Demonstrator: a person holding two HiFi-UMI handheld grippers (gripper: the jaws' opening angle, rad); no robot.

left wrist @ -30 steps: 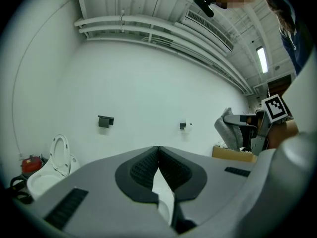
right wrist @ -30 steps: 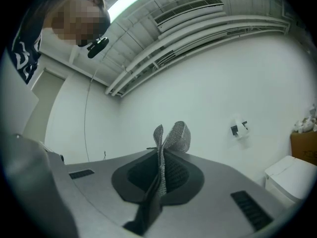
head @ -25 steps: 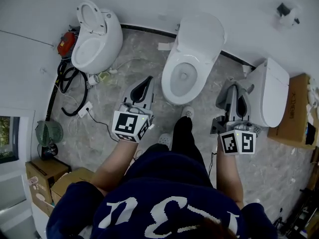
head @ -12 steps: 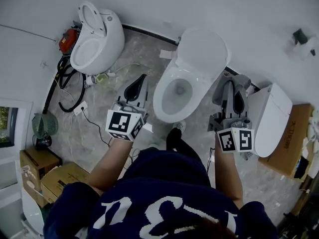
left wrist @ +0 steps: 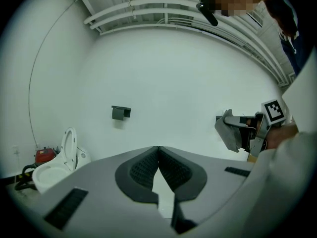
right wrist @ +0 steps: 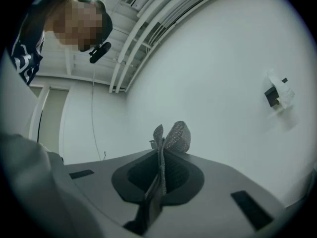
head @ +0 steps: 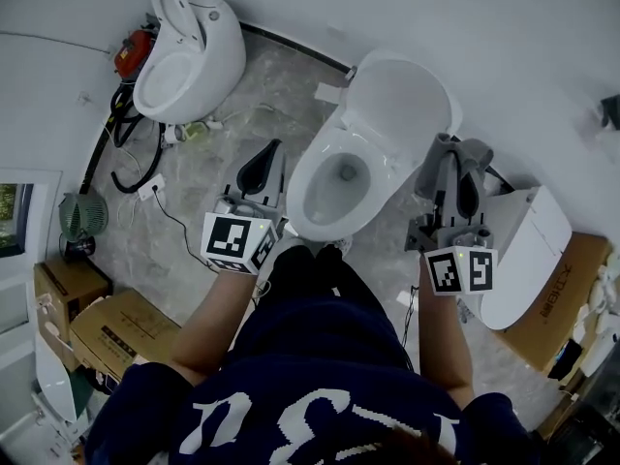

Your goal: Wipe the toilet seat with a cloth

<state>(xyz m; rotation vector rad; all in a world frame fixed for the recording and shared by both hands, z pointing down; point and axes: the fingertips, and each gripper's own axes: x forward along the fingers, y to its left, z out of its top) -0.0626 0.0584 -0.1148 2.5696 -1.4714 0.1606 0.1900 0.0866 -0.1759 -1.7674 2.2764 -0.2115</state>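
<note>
Two tongs are flanking the middle toilet, and only one is carrying anything. The right tongs (head: 455, 168) are pinching a grey cloth (head: 472, 155), whose folds are bunching up above the closed tips in the right gripper view. The left tongs (head: 262, 168) are pressing together on nothing, their tips meeting against bare wall beyond.

The toilet seat (head: 306, 172) is lying over the bowl between the two, with the lid (head: 412, 95) standing raised behind it. From the cloth, the seat is sitting to the left and a little lower in the head view, near but apart, and the bowl's right rim is the closest part. The seat's long axis is running from the person's feet away toward the lid, slanting up and right.

Judging from this, the cloth-bearing right side is the one placed to swing inward and down onto the ring. No wiping is happening yet.
</note>
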